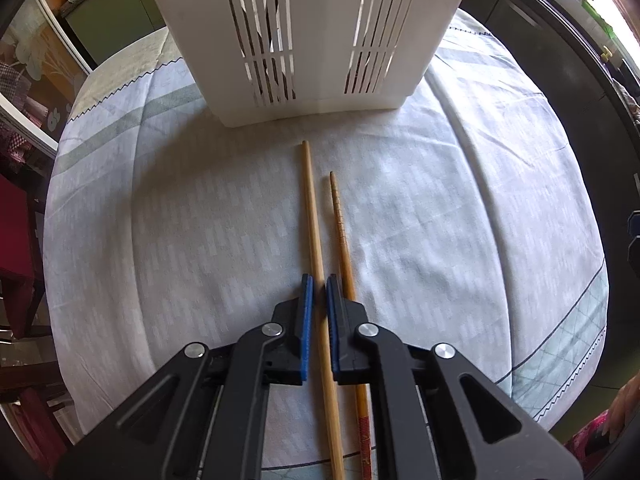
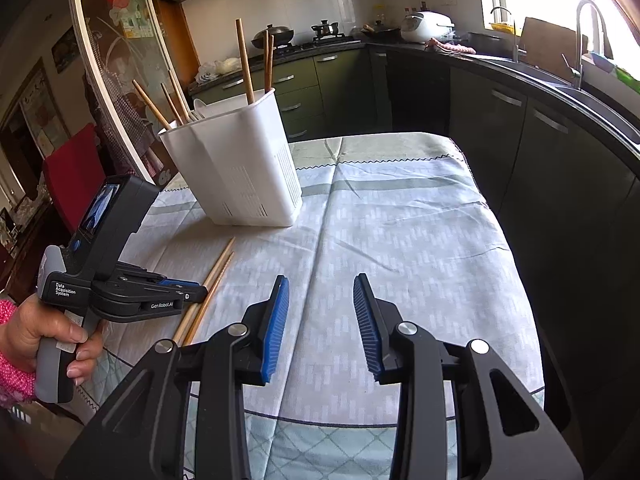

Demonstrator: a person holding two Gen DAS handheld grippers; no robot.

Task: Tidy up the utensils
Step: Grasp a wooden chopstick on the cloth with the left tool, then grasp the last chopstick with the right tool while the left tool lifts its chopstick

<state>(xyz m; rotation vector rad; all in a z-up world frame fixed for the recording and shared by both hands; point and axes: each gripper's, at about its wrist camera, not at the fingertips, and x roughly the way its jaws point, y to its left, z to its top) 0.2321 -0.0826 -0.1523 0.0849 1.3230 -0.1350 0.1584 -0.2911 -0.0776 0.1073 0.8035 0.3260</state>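
Because my left claw [image 1: 319,286] is only narrowly closed around the pale chopstick [image 1: 314,232] low in frame, it could slip, or snag the darker chopstick [image 1: 342,236] touching its right finger, while my right claw [image 2: 321,286] hangs wide apart.

Two chopsticks [image 1: 316,232] lie side by side on the tablecloth [image 1: 440,220] — the holder [image 1: 312,32] stands beyond.

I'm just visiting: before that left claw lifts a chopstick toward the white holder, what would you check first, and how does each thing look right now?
1. Left gripper straddles the light chopstick: ok.
2. Pads actually clamped on it: cannot tell; a narrow gap shows.
3. Darker chopstick outside the jaws: ok, it lies beside the right finger.
4. White holder upright, top open: ok.
5. Room among the chopsticks already standing inside: cannot tell.
6. Right gripper open and off to the side: ok.
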